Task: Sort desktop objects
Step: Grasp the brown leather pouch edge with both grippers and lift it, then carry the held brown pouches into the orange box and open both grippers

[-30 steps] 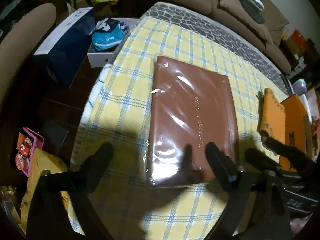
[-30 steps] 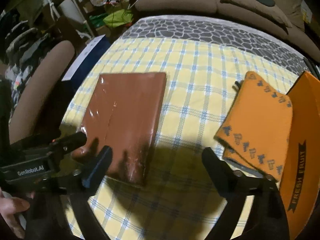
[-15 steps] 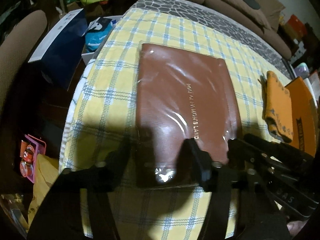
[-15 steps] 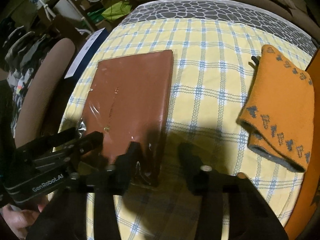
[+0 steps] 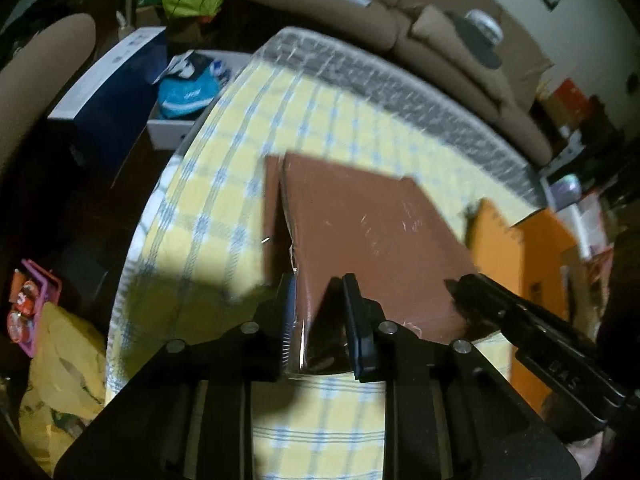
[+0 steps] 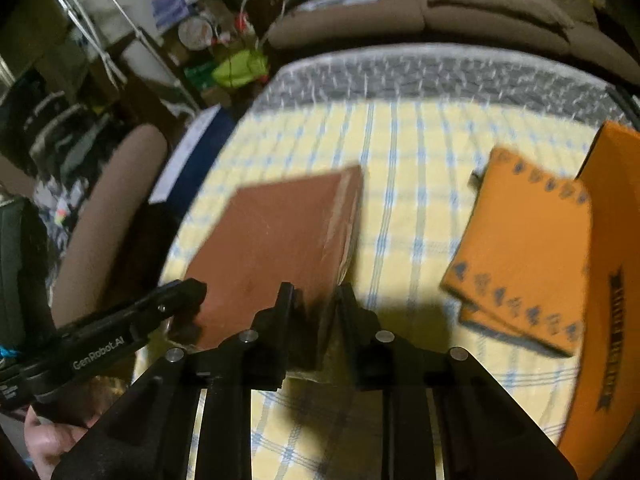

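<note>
A brown book (image 5: 368, 232) in clear plastic wrap is tilted over the yellow checked tablecloth (image 5: 224, 208), its near edge raised. My left gripper (image 5: 319, 280) is closing, its pads pressing on the near left corner. My right gripper (image 6: 315, 290) is closing too, clamped on the book (image 6: 280, 236) at the near right corner. Each gripper shows in the other's view: the right gripper (image 5: 472, 288) at the right, the left gripper (image 6: 188, 292) at the left. An orange patterned cloth (image 6: 524, 256) and an orange box (image 6: 612, 280) lie to the right.
A grey patterned mat (image 6: 400, 76) covers the table's far side, with a brown sofa (image 6: 440, 12) behind it. Off the left edge stand a padded chair (image 6: 108, 216), a dark blue box (image 5: 108, 108) and an open white box (image 5: 188, 120) on the floor.
Both grippers closed from wide open onto the book's near corners. The book's near edge has come up off the cloth and both views have risen.
</note>
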### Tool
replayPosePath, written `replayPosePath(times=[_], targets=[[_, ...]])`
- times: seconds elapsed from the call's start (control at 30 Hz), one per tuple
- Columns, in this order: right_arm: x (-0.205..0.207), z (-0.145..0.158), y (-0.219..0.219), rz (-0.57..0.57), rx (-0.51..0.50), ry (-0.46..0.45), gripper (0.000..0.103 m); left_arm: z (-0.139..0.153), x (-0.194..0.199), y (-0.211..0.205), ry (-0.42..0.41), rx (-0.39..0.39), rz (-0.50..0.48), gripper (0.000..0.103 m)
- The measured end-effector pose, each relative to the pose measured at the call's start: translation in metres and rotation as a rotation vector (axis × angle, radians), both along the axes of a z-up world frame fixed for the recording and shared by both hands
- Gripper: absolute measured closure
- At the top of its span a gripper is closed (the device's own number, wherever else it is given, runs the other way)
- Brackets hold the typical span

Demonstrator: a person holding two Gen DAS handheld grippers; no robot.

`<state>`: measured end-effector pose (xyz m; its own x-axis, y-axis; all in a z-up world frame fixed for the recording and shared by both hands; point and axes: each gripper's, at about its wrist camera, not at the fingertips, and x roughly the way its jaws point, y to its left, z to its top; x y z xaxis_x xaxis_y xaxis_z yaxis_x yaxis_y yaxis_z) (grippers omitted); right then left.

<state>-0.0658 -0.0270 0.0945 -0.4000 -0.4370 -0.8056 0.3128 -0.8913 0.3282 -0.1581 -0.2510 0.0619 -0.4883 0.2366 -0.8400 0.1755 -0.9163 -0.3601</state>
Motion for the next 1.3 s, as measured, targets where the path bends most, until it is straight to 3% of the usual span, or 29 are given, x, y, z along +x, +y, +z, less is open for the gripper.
replayPosePath(times=[0.37,0.8,1.03,1.3], targets=[[0.006,0.050,0.039,-0.044,-0.076,0.103,0.085,0.061,0.007,0.015,0.189,0.219,-0.035,0.083],[0.022,0.088,0.112,-0.118,-0.100,0.186,0.085,0.080,-0.003,0.091,0.257,0.376,-0.145,0.086],[0.032,0.101,0.179,-0.202,-0.131,0.221,0.085,0.090,-0.008,0.167,0.286,0.387,-0.249,0.086],[0.036,0.098,0.252,-0.305,-0.153,0.219,0.085,0.086,-0.012,0.264,0.301,0.346,-0.371,0.086]])
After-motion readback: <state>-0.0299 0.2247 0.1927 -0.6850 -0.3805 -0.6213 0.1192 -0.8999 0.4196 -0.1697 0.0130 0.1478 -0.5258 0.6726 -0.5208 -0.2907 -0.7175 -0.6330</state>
